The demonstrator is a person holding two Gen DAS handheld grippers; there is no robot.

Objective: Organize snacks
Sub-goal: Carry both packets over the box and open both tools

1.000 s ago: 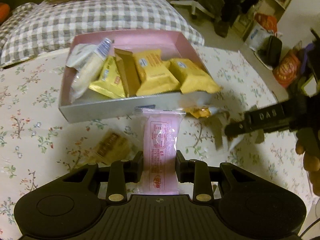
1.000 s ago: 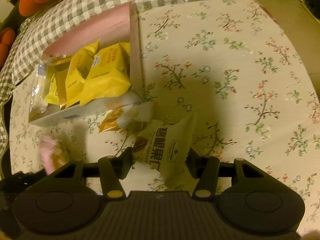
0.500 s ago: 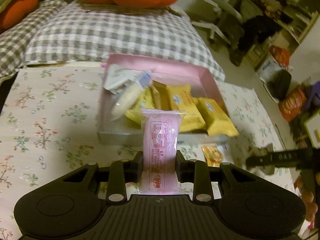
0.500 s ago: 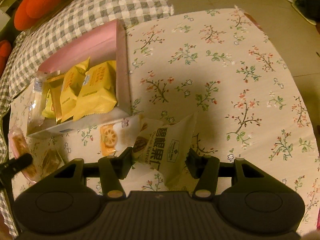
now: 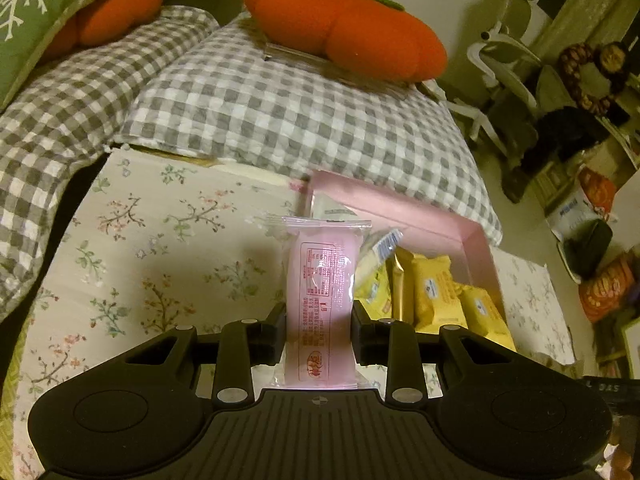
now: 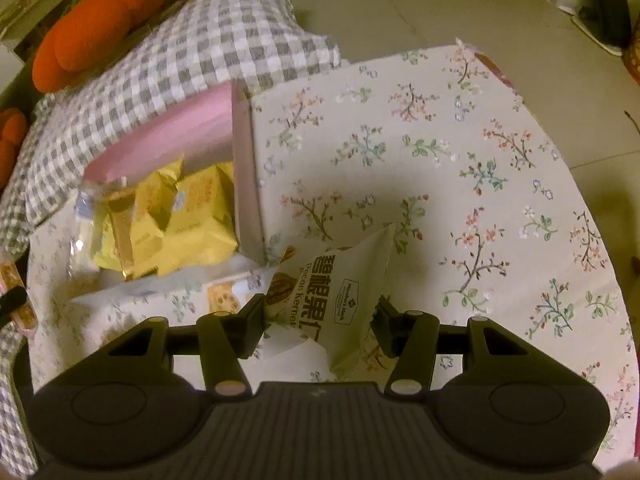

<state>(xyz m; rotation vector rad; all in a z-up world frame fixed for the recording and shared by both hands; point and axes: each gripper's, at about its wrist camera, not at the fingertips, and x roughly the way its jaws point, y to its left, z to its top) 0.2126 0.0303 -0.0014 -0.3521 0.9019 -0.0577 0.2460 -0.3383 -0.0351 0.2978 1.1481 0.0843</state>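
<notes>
My left gripper (image 5: 319, 326) is shut on a pink snack packet (image 5: 322, 300), held upright above the table to the left of the pink box (image 5: 420, 212). The box holds several yellow snack packets (image 5: 436, 292) and a clear-wrapped one (image 5: 376, 248). My right gripper (image 6: 320, 320) is shut on a white pecan kernel packet (image 6: 340, 300), held above the table just off the box's near right corner (image 6: 252, 216). The yellow packets (image 6: 188, 216) show in the box in the right wrist view. A small orange-printed packet (image 6: 222, 296) lies on the table beside the box.
The table has a floral cloth (image 6: 460, 160). Checked pillows (image 5: 280, 112) and orange cushions (image 5: 344, 24) lie behind the box. Bags and a chair (image 5: 508, 56) stand on the floor to the right. The left gripper's tip with its pink packet (image 6: 16, 300) shows at the left edge.
My left gripper has risen and moved left with the pink packet, so the box now lies to its right. My right gripper has moved closer to the box corner with the pecan packet.
</notes>
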